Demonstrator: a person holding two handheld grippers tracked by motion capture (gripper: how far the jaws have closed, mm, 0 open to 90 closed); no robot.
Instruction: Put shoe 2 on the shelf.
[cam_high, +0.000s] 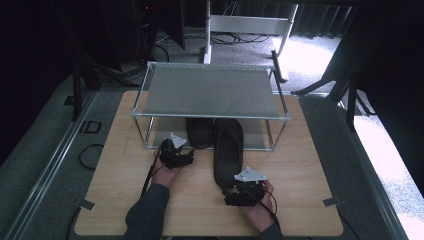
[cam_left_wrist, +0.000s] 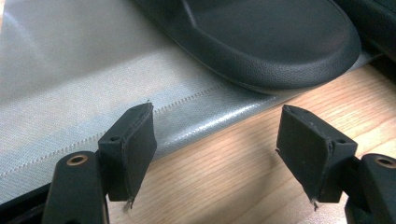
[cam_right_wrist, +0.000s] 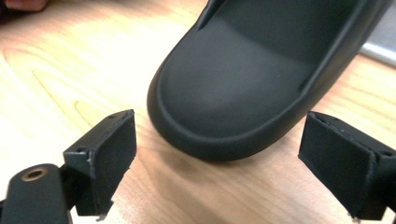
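Two black rubber slippers are shown: one (cam_high: 199, 131) on the grey rack's lower shelf (cam_left_wrist: 70, 84), the other (cam_high: 228, 150) half out on the wooden table (cam_high: 300, 165). Both left gripper (cam_high: 184, 156) and right gripper (cam_high: 234, 192) are held wide open, empty, just behind the heels.

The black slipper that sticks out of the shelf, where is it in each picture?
High view: the long slipper lies mid-table, its far end under the rack, its heel by the right gripper.
Left gripper view: at the top right corner, a dark edge that may be it.
Right gripper view: its heel fills the middle.
Shared landmark: the wooden table.
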